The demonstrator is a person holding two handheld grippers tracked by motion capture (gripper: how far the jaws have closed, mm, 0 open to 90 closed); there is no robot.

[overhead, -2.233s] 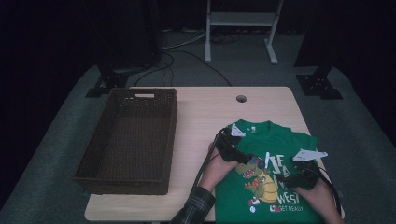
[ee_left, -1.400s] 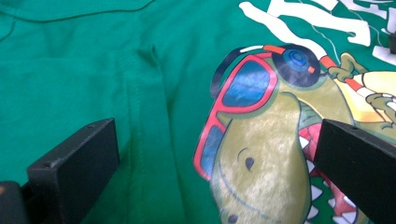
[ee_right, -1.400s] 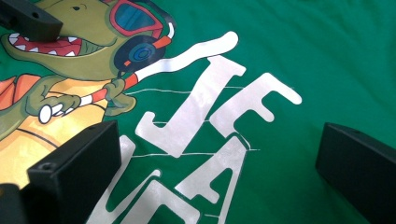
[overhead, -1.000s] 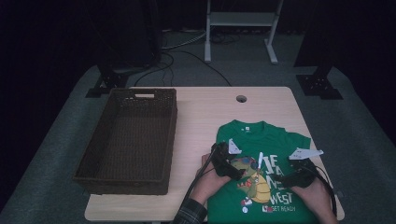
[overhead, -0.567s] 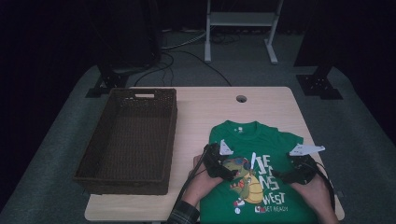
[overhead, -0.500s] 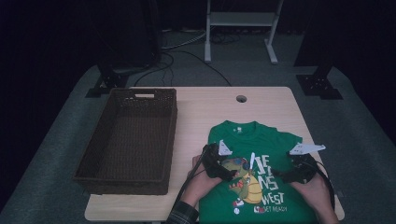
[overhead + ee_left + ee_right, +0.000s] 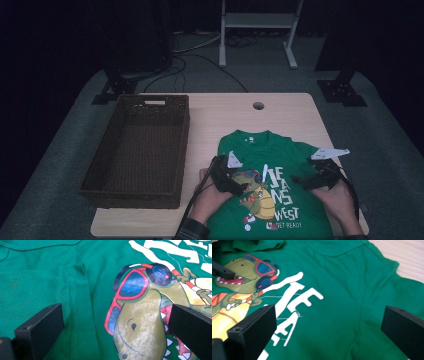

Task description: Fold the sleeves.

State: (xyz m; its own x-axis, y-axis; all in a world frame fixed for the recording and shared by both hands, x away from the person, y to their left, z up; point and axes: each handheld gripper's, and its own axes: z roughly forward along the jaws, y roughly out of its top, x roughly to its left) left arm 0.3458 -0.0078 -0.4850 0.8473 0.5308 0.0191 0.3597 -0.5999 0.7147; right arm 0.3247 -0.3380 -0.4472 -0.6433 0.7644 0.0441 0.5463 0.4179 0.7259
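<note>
Both hand-held grippers, left (image 7: 239,186) and right (image 7: 300,181), have slid nearer; jaws spread wide over green T-shirt (image 7: 280,155).

The T-shirt (image 7: 280,175) lies on the table's (image 7: 225,115) right half, the basket (image 7: 137,150) seemingly just left.

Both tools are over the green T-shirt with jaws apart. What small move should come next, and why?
Probably lower both tools and close them on the fabric. The left tool and right tool both sit over the green T-shirt with jaws wide open and nothing between them. The shirt lies flat, print up, beside the wicker basket, so a grip seems needed before any fold or lift.
</note>
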